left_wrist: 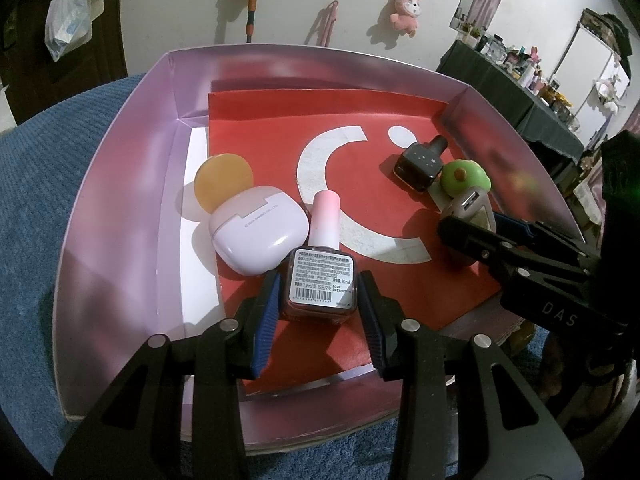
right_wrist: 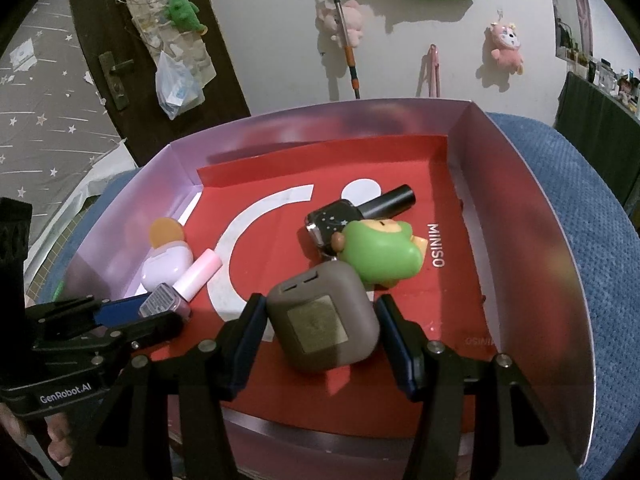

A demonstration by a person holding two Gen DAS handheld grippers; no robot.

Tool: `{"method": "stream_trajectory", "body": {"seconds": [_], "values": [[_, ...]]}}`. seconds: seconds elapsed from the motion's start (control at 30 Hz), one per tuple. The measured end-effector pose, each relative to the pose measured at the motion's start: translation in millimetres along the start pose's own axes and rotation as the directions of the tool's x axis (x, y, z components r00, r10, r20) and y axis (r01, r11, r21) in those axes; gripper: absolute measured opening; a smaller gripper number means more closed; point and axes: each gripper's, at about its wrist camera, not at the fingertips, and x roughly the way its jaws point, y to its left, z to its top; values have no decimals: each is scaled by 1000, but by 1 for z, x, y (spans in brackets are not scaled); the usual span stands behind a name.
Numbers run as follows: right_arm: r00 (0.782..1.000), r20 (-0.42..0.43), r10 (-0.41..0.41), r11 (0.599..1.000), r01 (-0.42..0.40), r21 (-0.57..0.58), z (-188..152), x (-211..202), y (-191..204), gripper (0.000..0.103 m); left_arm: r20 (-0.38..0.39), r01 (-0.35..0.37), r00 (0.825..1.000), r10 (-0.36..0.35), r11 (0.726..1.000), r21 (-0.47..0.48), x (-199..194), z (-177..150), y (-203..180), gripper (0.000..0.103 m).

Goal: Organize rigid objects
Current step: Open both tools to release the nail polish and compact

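A pink-walled box [left_wrist: 120, 184] with a red floor [right_wrist: 448, 304] holds the objects. My left gripper [left_wrist: 318, 292] is around a pink-capped nail polish bottle [left_wrist: 324, 264] lying on the red floor; the left finger touches it and a small gap shows at the right finger. My right gripper [right_wrist: 320, 328] is around a grey-brown charger cube [right_wrist: 324, 320], fingers close on both sides. A lilac earbud case [left_wrist: 260, 228] with an orange disc [left_wrist: 224, 178] lies left. A black polish bottle [right_wrist: 360, 210] and a green toy [right_wrist: 380, 252] lie behind the cube.
The box sits on blue textured cloth [left_wrist: 44, 208]. A dark table crowded with small items [left_wrist: 532, 88] stands at the right. Plush toys hang on the white wall [right_wrist: 506, 46]. A dark door [right_wrist: 116, 64] is at the left.
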Motion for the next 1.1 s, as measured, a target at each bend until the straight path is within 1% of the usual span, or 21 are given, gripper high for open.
{"method": "stream_trajectory", "body": {"seconds": [0.17, 0.23, 0.27, 0.33, 0.37, 0.57, 0.63, 0.8, 0.97, 1.1], "values": [[1000, -4, -4, 1000, 4, -7, -1, 0, 1, 60, -6, 2, 1000, -2, 1000, -13, -1, 0, 1, 37], [1000, -5, -4, 1000, 4, -8, -2, -1, 2, 59, -6, 14, 1000, -14, 1000, -22, -1, 0, 1, 40], [1000, -5, -3, 1000, 3, -6, -2, -1, 2, 59, -5, 18, 1000, -18, 1000, -24, -1, -1, 1, 43], [1000, -5, 0, 1000, 0, -4, -2, -1, 3, 59, -4, 15, 1000, -15, 1000, -21, -1, -1, 0, 63], [1000, -4, 1, 1000, -1, -4, -2, -2, 3, 60, -3, 10, 1000, -11, 1000, -19, -1, -2, 0, 66], [1000, 11, 10, 1000, -10, 0, -4, -8, 3, 60, -2, 10, 1000, -10, 1000, -19, -2, -3, -1, 67], [1000, 14, 12, 1000, -12, -1, -5, -10, 3, 60, -1, 14, 1000, -14, 1000, -19, -3, -3, -1, 71], [1000, 22, 19, 1000, -19, -1, -6, -14, 3, 62, 13, 5, 1000, -5, 1000, -4, -9, -4, -6, 74], [998, 49, 33, 999, -33, 6, -8, -27, 4, 66, 27, 8, 1000, -8, 1000, 1, -14, -6, -9, 78], [997, 65, 45, 999, -45, -1, -11, -38, 6, 69, 36, 10, 999, -10, 1000, 10, -18, -8, -13, 84]]}}
